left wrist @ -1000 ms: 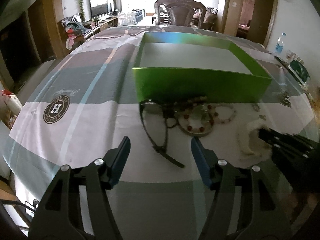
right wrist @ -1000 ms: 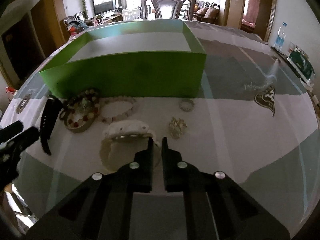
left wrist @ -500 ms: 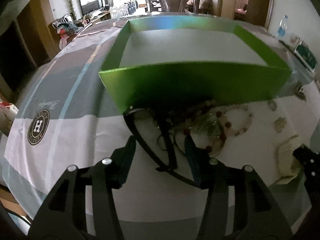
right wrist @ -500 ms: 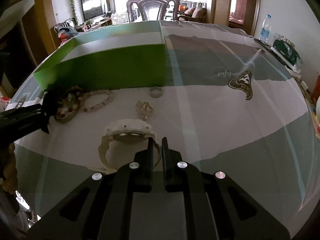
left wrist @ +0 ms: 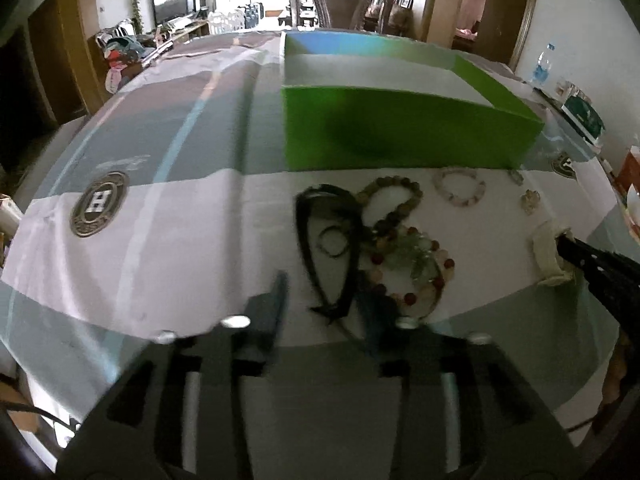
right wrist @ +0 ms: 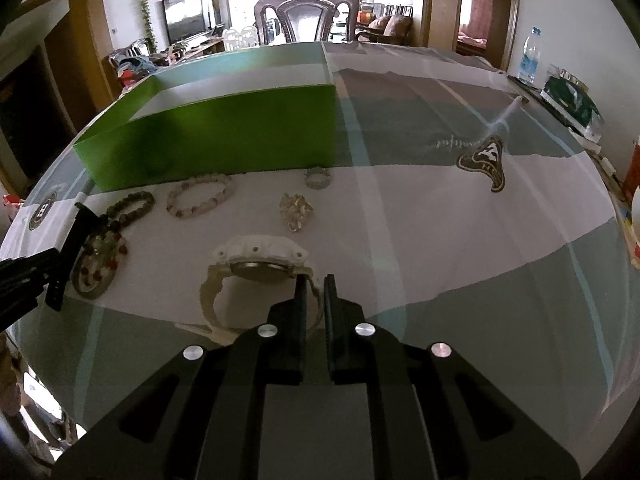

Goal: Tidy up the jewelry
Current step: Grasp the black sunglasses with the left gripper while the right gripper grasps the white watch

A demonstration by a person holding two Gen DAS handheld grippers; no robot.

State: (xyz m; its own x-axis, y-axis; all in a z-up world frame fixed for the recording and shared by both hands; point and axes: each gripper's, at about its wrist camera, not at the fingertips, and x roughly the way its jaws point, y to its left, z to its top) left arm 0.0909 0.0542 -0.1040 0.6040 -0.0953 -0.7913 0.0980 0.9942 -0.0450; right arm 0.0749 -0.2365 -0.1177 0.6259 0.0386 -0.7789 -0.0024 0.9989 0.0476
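1. Since the earlier left-wrist frame, the green box (left wrist: 400,136) sits higher and further right in that view, and the black watch (left wrist: 328,248) now lies just ahead of the left gripper (left wrist: 320,300); right-wrist view is nearly unchanged.
2. Green box: open-topped, upper centre of both views, on the patterned tablecloth (left wrist: 160,240). No jewelry is visible inside it as far as can be seen.
3. Jewelry lies in a row in front of the box's near wall: black watch, a mixed bead pile (left wrist: 408,264), pale bead bracelet (right wrist: 200,200), brooch (right wrist: 296,210), small ring (right wrist: 318,178).
4. Key relation: black watch's long axis runs top to bottom in the left view, its strap tail reaching into the gap between the left jaws.
5. Left gripper: jaws apart and opening, blurred, angled down; pads appear not to press on the strap.
6. Right gripper (right wrist: 314,292): clamped on the strap of the white watch (right wrist: 256,268), lower centre of its view, angled down.
7. Judgement: right hand is readier to carry to the box.
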